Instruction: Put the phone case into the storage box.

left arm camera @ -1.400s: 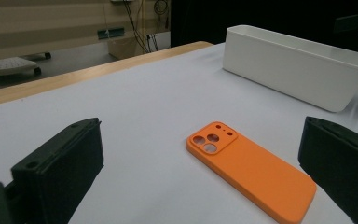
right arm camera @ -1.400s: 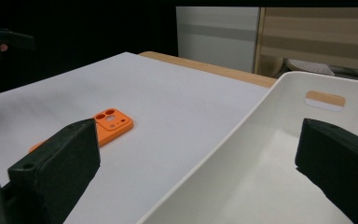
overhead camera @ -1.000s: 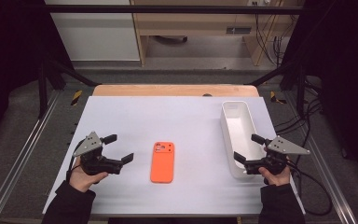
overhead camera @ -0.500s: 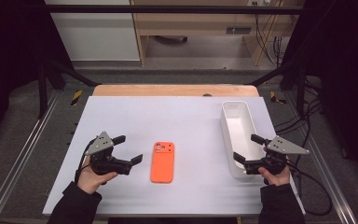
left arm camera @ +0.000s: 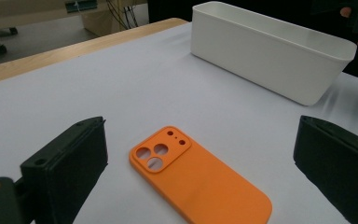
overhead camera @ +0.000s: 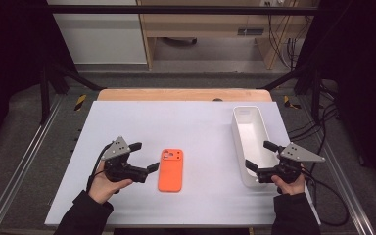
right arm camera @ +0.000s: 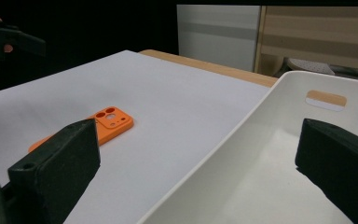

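Just beside the orange phone case (overhead camera: 171, 169), the left tongs (overhead camera: 144, 157) stand spread wide and hold nothing, one jaw tip almost at the case's left edge. Well to the case's right, the right tongs (overhead camera: 257, 155) are spread too, empty, poised over the near end of the white bin (overhead camera: 248, 128). That case lies flat on the white desk (overhead camera: 196, 122), camera cutouts pointing to the far side, between both tongs.

Left tongs (overhead camera: 145, 157) and right tongs (overhead camera: 257, 155), both hand-held, jaws wide apart.
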`<state>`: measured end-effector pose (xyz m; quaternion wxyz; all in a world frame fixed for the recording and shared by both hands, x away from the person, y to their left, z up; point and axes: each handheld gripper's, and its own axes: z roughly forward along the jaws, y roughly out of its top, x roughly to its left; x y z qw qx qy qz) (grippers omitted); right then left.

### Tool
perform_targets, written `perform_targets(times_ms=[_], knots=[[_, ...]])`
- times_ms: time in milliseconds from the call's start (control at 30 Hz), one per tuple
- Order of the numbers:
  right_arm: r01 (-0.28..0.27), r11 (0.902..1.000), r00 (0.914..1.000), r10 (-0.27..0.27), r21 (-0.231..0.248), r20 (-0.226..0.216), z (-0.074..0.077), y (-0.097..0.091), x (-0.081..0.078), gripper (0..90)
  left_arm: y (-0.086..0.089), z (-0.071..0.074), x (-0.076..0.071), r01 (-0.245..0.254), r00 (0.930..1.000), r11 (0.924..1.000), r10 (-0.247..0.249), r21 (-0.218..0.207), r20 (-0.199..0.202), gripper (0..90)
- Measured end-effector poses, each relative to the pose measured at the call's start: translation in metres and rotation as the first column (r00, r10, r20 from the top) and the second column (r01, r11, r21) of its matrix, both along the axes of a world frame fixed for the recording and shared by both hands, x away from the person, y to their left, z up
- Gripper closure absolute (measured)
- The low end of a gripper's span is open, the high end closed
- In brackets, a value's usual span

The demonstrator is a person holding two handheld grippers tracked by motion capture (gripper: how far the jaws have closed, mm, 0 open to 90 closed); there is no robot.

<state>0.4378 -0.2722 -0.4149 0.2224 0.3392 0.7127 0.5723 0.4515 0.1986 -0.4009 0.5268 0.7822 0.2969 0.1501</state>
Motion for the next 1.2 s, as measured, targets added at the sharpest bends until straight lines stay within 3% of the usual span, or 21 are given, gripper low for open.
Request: perform_targets(times_ms=[333,600,800,1200], knots=[[0.000,1.0000,1.0000,0.000,-0.002,-0.001,0.000,0.000,0.000,0.4,-0.031,0.002,0.003,0.043,0.9991,0.9984,-0.043,0.037,-0.001,3.9],[0.000,1.0000,1.0000,0.000,-0.001,0.002,0.000,0.000,0.000,0.4,-0.046,-0.003,0.006,0.054,0.9984,0.9967,-0.053,0.061,-0.018,7.1],[-0.001,1.0000,1.0000,0.001,-0.004,-0.001,0.000,0.000,0.000,0.4,-0.057,-0.010,0.006,0.066,0.9975,0.9947,-0.064,0.079,-0.031,13.7],[-0.001,1.0000,1.0000,0.001,-0.007,0.002,0.000,0.000,0.000,0.4,-0.071,-0.022,0.007,0.097,0.9919,0.9871,-0.086,0.128,-0.094,33.9]])
